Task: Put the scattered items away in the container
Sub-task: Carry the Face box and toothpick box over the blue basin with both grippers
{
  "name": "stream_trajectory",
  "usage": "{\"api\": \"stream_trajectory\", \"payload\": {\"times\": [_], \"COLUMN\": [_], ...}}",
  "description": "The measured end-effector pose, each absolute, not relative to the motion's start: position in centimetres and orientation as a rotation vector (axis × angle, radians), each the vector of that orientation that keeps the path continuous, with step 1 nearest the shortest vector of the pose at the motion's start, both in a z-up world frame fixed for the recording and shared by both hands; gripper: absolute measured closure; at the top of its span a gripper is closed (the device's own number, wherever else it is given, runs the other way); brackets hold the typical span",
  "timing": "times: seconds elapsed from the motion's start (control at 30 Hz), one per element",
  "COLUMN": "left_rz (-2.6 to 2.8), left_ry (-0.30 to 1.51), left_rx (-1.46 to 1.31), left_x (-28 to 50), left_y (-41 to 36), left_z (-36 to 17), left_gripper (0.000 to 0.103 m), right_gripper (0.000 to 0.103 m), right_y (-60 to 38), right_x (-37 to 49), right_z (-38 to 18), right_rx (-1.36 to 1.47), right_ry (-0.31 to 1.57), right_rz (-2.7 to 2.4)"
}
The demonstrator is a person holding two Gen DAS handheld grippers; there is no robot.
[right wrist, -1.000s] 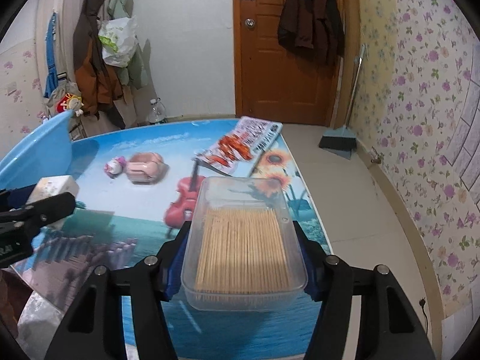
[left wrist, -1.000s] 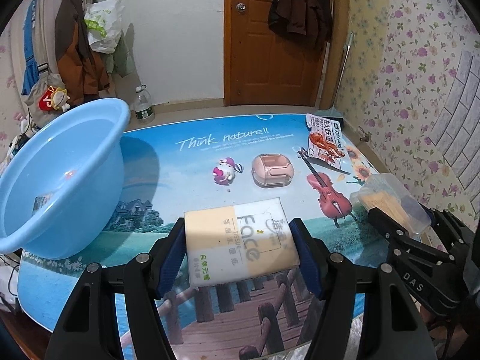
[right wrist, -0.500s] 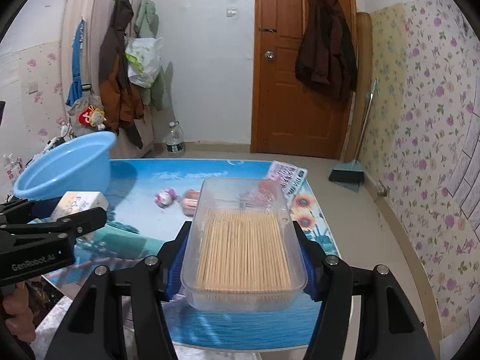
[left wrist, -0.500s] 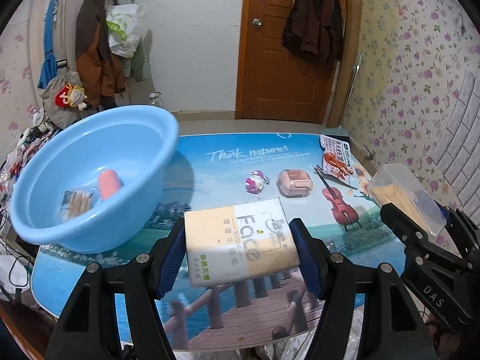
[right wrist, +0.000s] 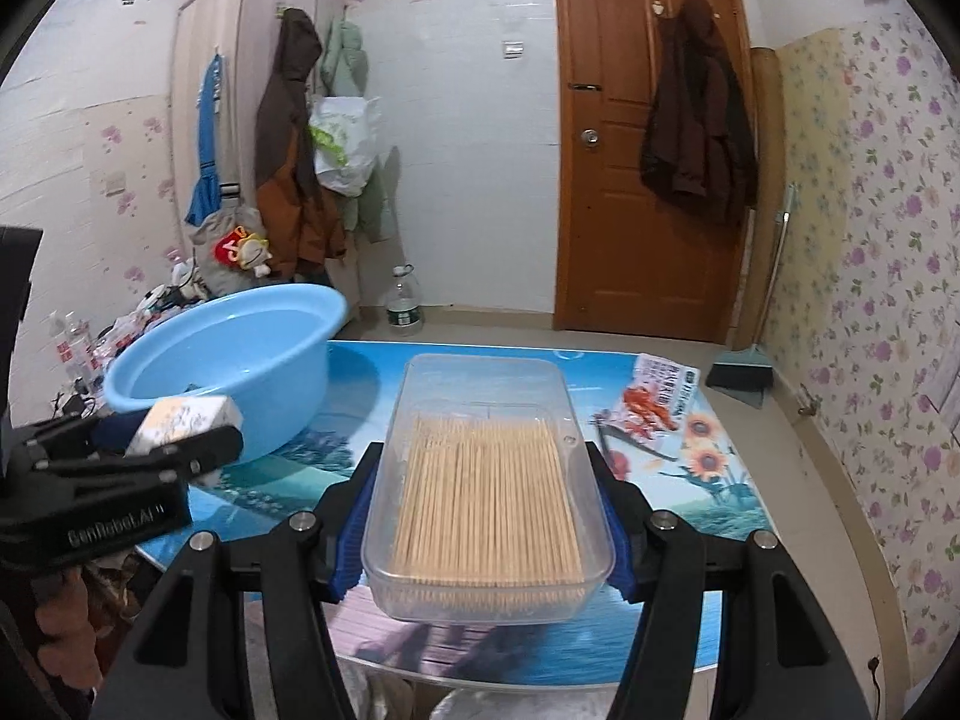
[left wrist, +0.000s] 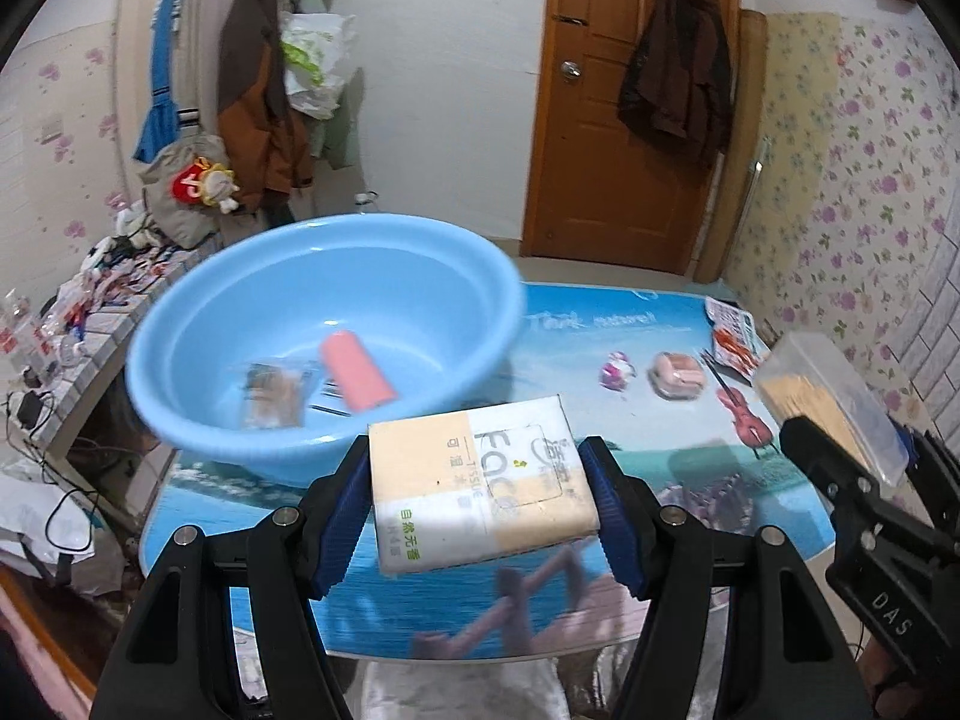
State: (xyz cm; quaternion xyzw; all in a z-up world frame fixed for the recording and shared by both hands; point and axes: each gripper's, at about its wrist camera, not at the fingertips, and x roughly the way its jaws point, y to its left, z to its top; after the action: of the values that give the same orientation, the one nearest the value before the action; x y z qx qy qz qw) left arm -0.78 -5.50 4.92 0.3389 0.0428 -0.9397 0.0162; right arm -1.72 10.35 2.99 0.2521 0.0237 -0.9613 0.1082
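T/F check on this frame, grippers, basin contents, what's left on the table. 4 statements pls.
1. The left gripper is clamped on the tissue pack. True.
2. The right gripper is empty. False: it holds the clear box of wooden sticks.
3. The blue basin is empty. False: a pink cylinder and a small clear packet lie in it.
4. A pink case and a small toy figure sit on the table. True.
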Motion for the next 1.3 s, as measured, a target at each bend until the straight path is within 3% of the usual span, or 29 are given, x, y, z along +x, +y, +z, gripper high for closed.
{"api": "stream_trajectory", "payload": {"times": [1.3], "left_rz": [-2.875], "left_ry": [0.138], "left_rx": [0.938], "left_x": [0.9], "left_y": [-10.6], "left_z": [8.2], "left_gripper": [0.038], "right_gripper": [0.04], "right_y": [2.9], "right_x": [0.2], "right_z": [9.0], "right_rx": [0.701], "right_ry": [0.138], "right_rz": [-2.711]}}
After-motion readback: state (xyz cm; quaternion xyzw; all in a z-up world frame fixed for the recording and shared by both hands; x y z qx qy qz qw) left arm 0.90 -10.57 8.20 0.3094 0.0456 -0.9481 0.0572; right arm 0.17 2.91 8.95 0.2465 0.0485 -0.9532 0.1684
